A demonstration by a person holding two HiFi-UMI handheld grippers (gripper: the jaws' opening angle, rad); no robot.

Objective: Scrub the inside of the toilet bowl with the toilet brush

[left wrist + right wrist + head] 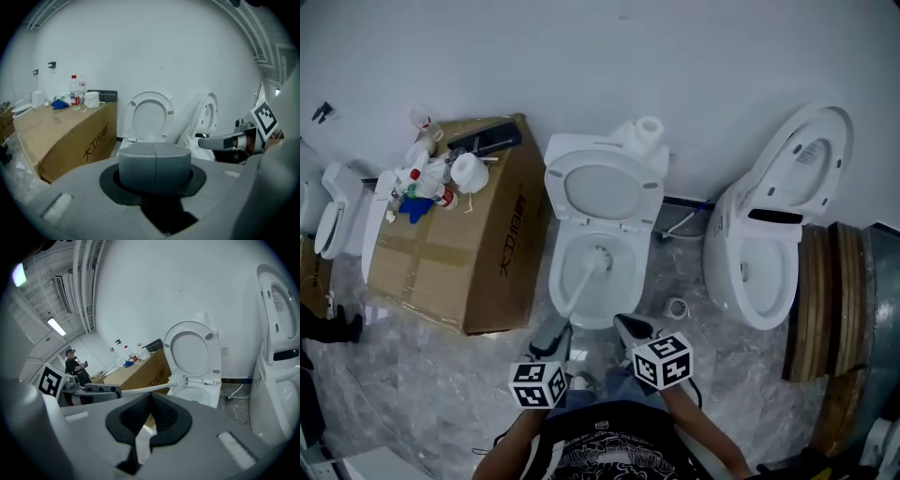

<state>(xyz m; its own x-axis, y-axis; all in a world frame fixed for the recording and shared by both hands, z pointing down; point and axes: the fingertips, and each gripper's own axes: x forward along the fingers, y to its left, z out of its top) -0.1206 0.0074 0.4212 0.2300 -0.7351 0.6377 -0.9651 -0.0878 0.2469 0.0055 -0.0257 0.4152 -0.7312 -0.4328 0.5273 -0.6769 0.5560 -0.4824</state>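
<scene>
The white toilet (630,281) stands in the middle of the head view with its seat and lid (602,187) raised. A white toilet brush (581,281) slants into the bowl, its bristle head (600,255) against the inner wall. My left gripper (551,335) is shut on the brush's handle at the bowl's near rim. In the right gripper view that handle (140,390) runs from the left gripper (93,391) to the brush head (176,380). In the left gripper view the pads (154,168) are pressed together and hide the handle. My right gripper (633,328) hangs open beside it, holding nothing.
A big cardboard box (478,244) with bottles and a paper roll on top stands left of the toilet. A second toilet (769,253) and stacked wooden rings (839,300) stand at the right. A small roll (677,307) lies on the floor. A person (72,364) stands far off.
</scene>
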